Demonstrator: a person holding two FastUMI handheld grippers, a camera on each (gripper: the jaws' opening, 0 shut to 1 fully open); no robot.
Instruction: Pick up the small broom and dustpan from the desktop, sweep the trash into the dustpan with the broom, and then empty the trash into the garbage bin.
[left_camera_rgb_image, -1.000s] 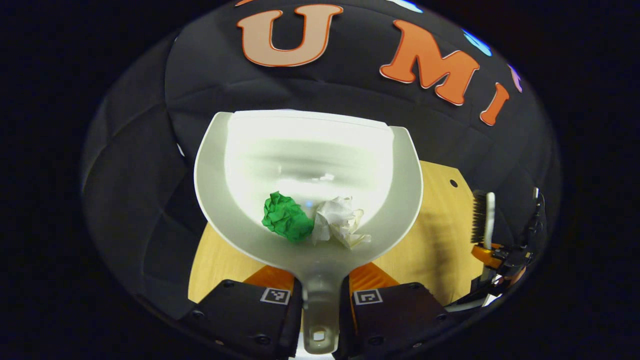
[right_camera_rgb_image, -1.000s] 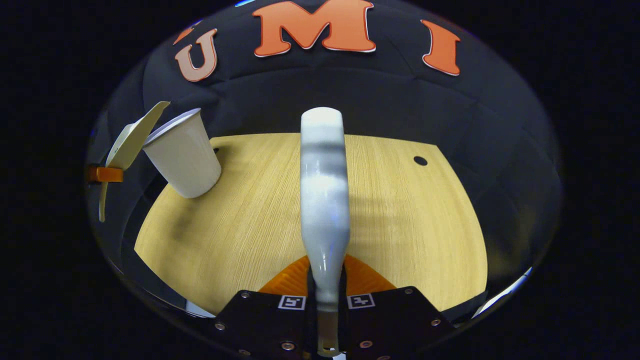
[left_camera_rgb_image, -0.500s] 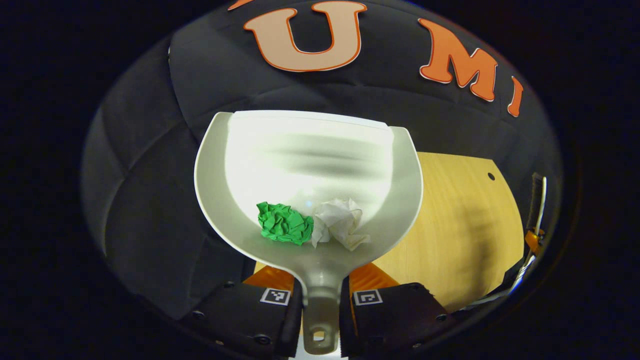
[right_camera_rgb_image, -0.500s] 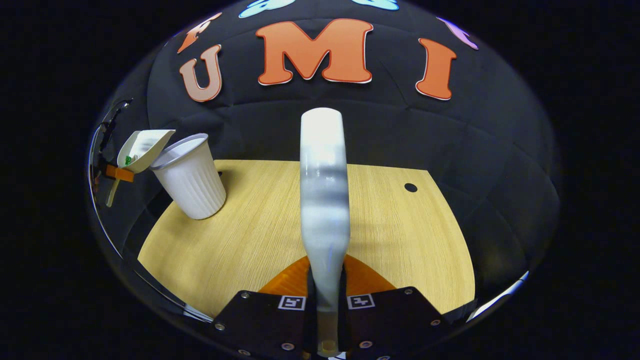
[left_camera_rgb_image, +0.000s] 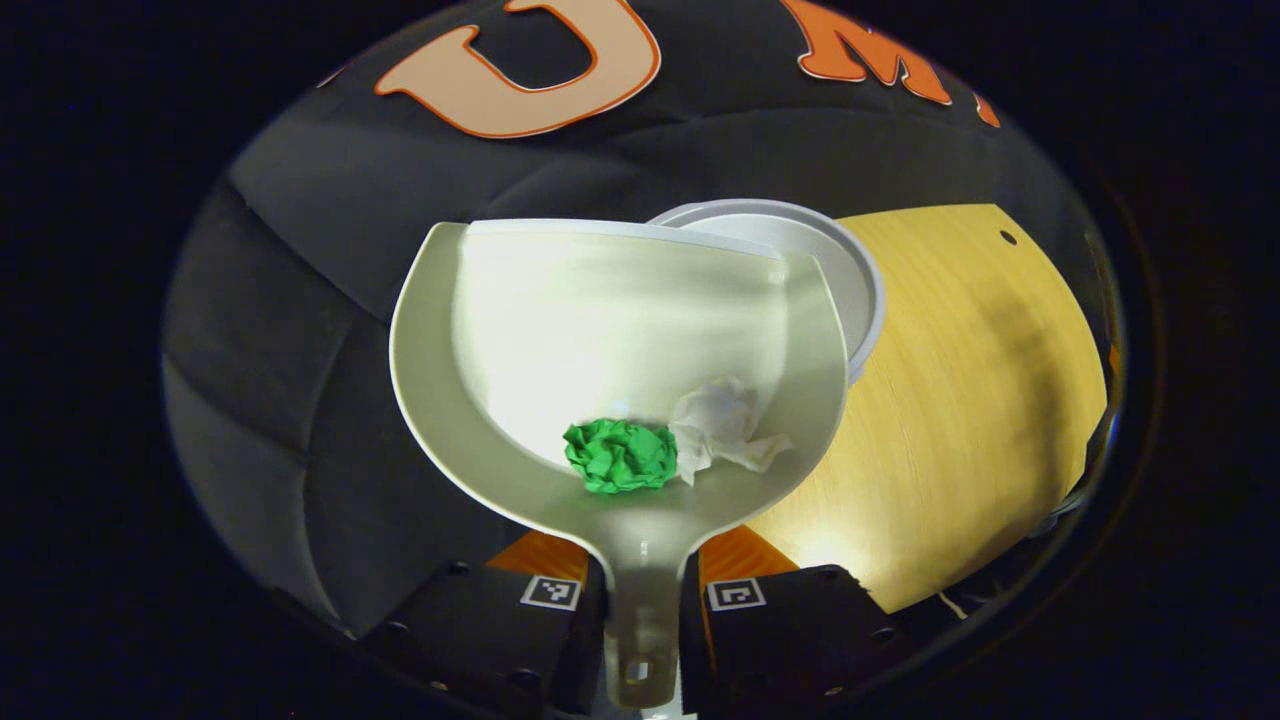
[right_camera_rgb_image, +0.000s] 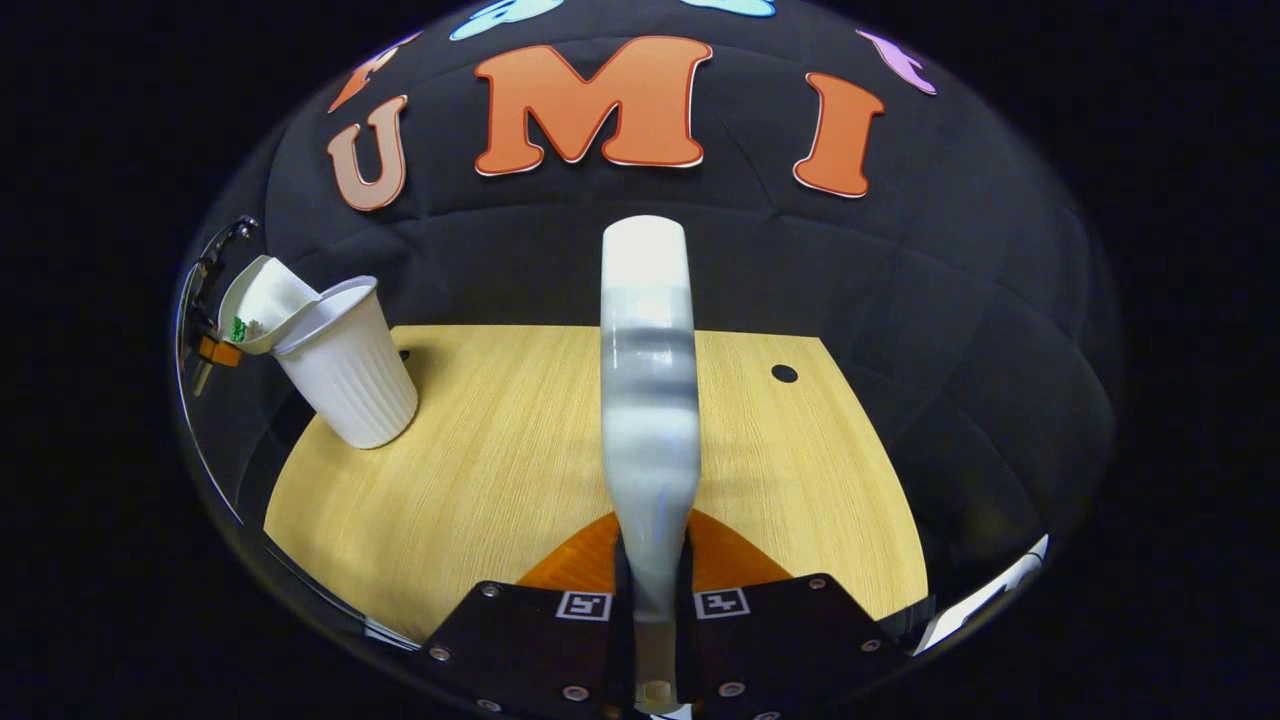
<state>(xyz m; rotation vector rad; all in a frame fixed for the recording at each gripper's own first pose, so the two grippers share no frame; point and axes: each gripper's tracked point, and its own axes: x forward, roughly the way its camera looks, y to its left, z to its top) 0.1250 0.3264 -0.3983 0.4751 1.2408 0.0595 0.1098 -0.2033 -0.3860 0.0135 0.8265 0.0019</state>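
My left gripper (left_camera_rgb_image: 642, 600) is shut on the handle of the white dustpan (left_camera_rgb_image: 520, 330). A green paper ball (left_camera_rgb_image: 620, 456) and a white paper ball (left_camera_rgb_image: 722, 428) lie in the pan near the handle. The pan's front lip hangs over the rim of the white ribbed garbage bin (left_camera_rgb_image: 835, 265). In the right gripper view the dustpan (right_camera_rgb_image: 258, 300) leans against the bin (right_camera_rgb_image: 345, 365) at the table's far left. My right gripper (right_camera_rgb_image: 652, 605) is shut on the white broom (right_camera_rgb_image: 648, 390), held above the table's middle with its back facing me.
The wooden desktop (right_camera_rgb_image: 500, 470) has a small round hole (right_camera_rgb_image: 784, 374) near its far right corner. Black cloth walls stand close behind the table and to its sides. The bin sits at the desktop's far left corner.
My left gripper has carried the dustpan to the bin, so the bin's rim now shows behind the pan's lip. The two paper balls slid slightly right. The broom has held about still.
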